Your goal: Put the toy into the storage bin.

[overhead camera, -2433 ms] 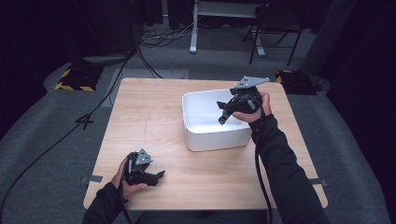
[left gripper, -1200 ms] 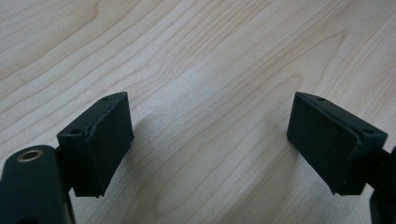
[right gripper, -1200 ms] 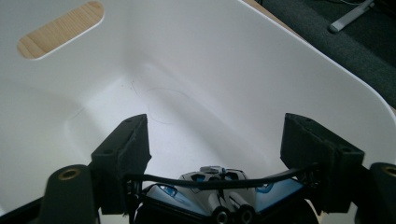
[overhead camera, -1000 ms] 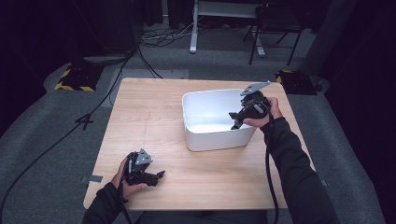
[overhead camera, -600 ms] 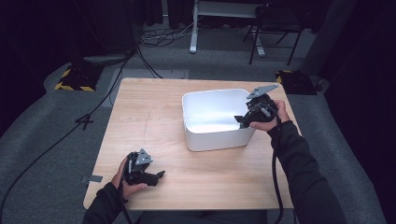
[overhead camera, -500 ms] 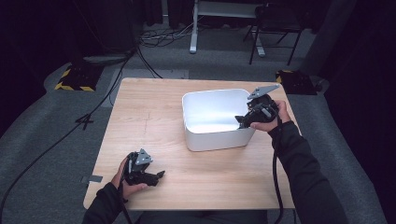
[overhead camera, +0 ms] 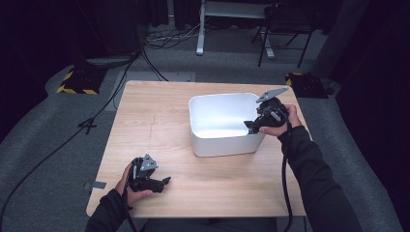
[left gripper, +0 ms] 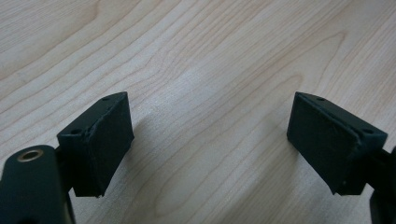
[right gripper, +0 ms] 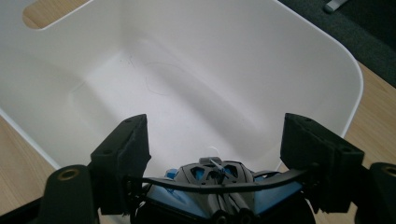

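White bin [overhead camera: 227, 142] stands on the tabletop [overhead camera: 159, 111] right of its middle, close to the right edge. From the high view I see my right tool [overhead camera: 249, 126] at the bin's right wall, tips leaning over the rim towards the inside, and my left tool [overhead camera: 164, 182] well apart from it near the front left corner. The right gripper view adds the bin's [right gripper: 233, 70] bare floor, a handle slot [right gripper: 46, 14] in its far wall, and the right tool [right gripper: 215, 144] standing wide with nothing between the pads. The left gripper view gives the left tool [left gripper: 210, 140] wide too, low over bare wood [left gripper: 187, 46].
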The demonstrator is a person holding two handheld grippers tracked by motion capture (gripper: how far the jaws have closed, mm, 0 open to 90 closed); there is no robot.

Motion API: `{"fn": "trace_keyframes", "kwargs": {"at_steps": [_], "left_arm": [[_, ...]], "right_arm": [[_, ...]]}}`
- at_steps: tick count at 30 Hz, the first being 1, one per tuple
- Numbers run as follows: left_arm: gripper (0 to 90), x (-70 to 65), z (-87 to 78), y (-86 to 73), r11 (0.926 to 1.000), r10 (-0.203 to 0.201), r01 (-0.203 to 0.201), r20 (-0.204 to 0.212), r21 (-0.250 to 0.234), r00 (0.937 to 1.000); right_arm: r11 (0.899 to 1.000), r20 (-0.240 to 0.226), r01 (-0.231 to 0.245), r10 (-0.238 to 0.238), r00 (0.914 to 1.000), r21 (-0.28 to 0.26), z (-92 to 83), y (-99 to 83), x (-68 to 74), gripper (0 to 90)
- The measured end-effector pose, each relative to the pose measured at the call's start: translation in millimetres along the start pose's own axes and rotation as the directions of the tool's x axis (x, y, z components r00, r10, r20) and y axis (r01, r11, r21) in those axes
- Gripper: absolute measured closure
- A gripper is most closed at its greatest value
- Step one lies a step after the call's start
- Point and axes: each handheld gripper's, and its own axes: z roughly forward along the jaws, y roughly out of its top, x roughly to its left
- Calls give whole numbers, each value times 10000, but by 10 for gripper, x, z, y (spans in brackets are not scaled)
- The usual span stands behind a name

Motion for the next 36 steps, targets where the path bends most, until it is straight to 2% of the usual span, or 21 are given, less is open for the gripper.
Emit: {"fn": "trace_keyframes", "kwargs": {"at_steps": [1,7,8,13,17,22,25,28,29,30,35,36], "left_arm": [[146,0,0,0,10000,2,-2,0,1,10000],[146,0,0,0,10000,0,0,-1,-3,10000],[146,0,0,0,10000,1,-1,0,-2,10000],[146,0,0,0,10000,2,-2,0,0,10000],[146,0,0,0,10000,2,-2,1,0,10000],[146,0,0,0,10000,-3,3,0,-2,10000],[146,0,0,0,10000,0,0,0,-1,10000],[146,0,0,0,10000,3,-3,-1,0,10000],[146,0,0,0,10000,-2,2,1,-2,10000],[146,0,0,0,10000,-1,1,2,-2,10000],[146,0,0,0,10000,-4,4,1,-3,10000],[146,0,0,0,10000,1,-1,0,-1,10000]], "right_arm": [[10000,88,-12,11,10000,43,10,-4,-3,244],[9995,-41,-82,83,10000,302,59,-6,-8,244],[9994,-99,-247,250,9996,261,66,-6,-2,244],[9985,-135,-434,439,9989,327,101,-13,-19,243],[9951,-96,-819,825,9965,561,144,-25,-30,242],[9920,-204,-1007,1025,9945,756,224,-58,-50,242],[9924,-29,-862,868,9962,882,261,-58,-36,242],[9898,41,-695,696,9976,1242,306,-54,-21,242],[9873,5,-798,805,9968,1375,313,-52,-12,241],[9889,13,-774,778,9970,1267,314,-48,-22,241],[9853,58,-975,977,9952,1400,322,-27,-26,241],[9872,83,-819,815,9966,1366,326,-25,-34,241]]}}
